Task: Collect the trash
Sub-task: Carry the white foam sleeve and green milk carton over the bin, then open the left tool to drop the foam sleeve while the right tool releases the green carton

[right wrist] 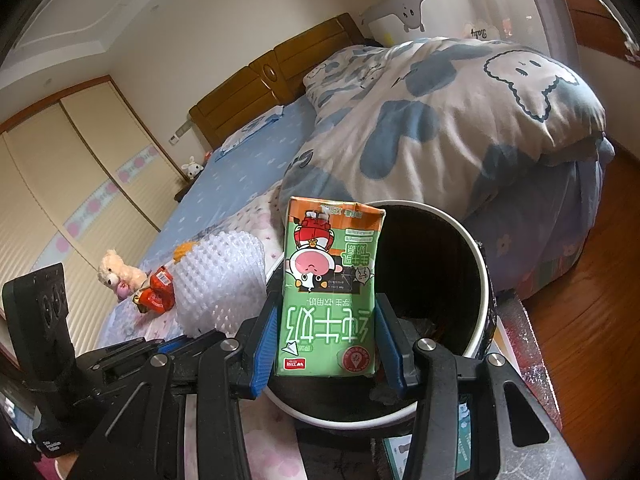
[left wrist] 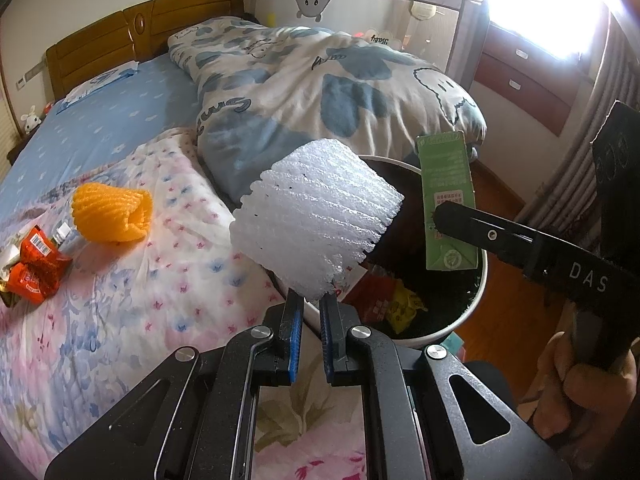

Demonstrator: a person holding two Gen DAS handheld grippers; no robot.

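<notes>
Left wrist view: left gripper [left wrist: 311,304] clenched on lower edge of white foam fruit net [left wrist: 316,216], net sticking up and forward, overlapping near rim of white trash bin [left wrist: 476,304]. Bin beside bed edge, black liner inside, red and yellow wrappers [left wrist: 390,304] visible at bottom. Right gripper [left wrist: 440,224] in from right, finger across green milk carton [left wrist: 448,200], carton over bin opening. Hand [left wrist: 580,384] on right gripper's handle, lower right. Orange foam net [left wrist: 114,212] and red snack wrappers [left wrist: 34,268] lying on floral bedsheet [left wrist: 160,280], left of held net, well apart from bin.

Right wrist view: right gripper [right wrist: 326,344] grasping green milk carton [right wrist: 328,292] by both sides, blue pads against it, print upside down. Carton held upright just above bin [right wrist: 482,280] mouth, near rim. White foam net [right wrist: 224,280] to left, left gripper [right wrist: 176,344] below it. Red wrappers [right wrist: 156,292] and plush toy [right wrist: 118,272] further back on bed.
</notes>
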